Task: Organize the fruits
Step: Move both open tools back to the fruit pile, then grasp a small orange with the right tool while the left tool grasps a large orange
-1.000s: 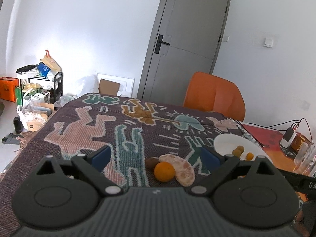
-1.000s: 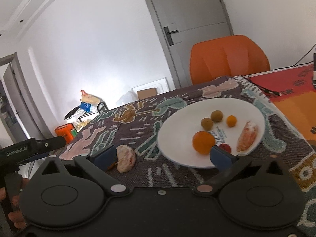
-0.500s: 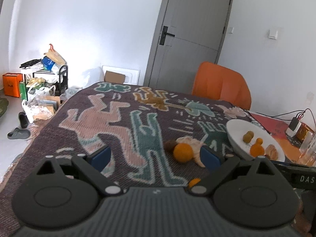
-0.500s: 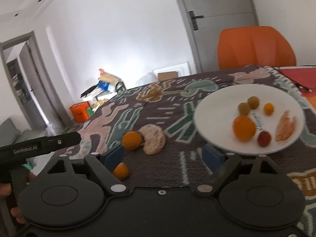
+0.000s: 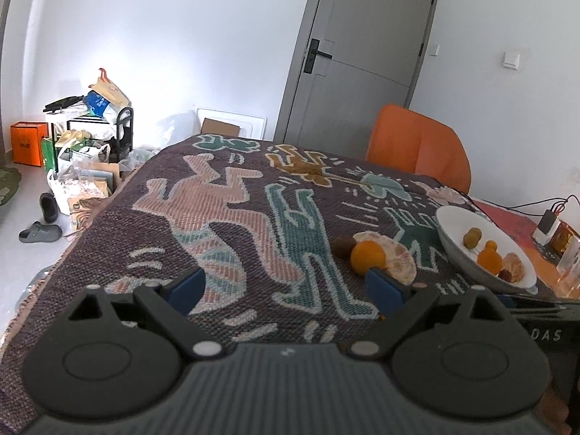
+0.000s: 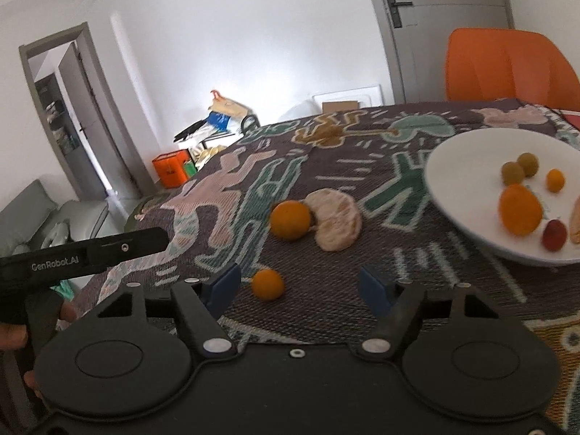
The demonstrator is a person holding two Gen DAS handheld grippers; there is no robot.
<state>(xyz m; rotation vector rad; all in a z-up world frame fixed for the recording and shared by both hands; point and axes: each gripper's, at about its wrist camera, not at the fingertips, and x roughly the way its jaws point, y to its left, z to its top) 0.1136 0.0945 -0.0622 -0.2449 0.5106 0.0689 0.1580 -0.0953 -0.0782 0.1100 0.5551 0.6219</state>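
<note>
A white plate point(image 6: 456, 166) point(image 5: 449, 232) on the patterned cloth holds an orange point(image 6: 520, 210), two brownish-green fruits, a small orange fruit point(image 6: 555, 180), a red fruit point(image 6: 554, 235) and a peeled segment. On the cloth left of it lie an orange point(image 6: 290, 219) point(image 5: 367, 257), a peeled citrus point(image 6: 335, 224) point(image 5: 398, 257), a brown fruit point(image 5: 344, 245) and a small orange fruit point(image 6: 268, 284). My right gripper point(image 6: 299, 288) is open and empty, with the small orange fruit just ahead of its left finger. My left gripper point(image 5: 286, 286) is open and empty, back from the fruits.
An orange chair point(image 5: 417, 148) stands at the table's far side. A charger with cables point(image 5: 547, 221) and a glass point(image 5: 569, 268) are at the right edge. Floor clutter and a rack point(image 5: 90, 134) lie beyond the table's left edge. A grey door point(image 5: 362, 58) is behind.
Both grippers have pulled back and swung left. The loose fruits on the cloth now fill the right view and the plate has slid to its right edge.
</note>
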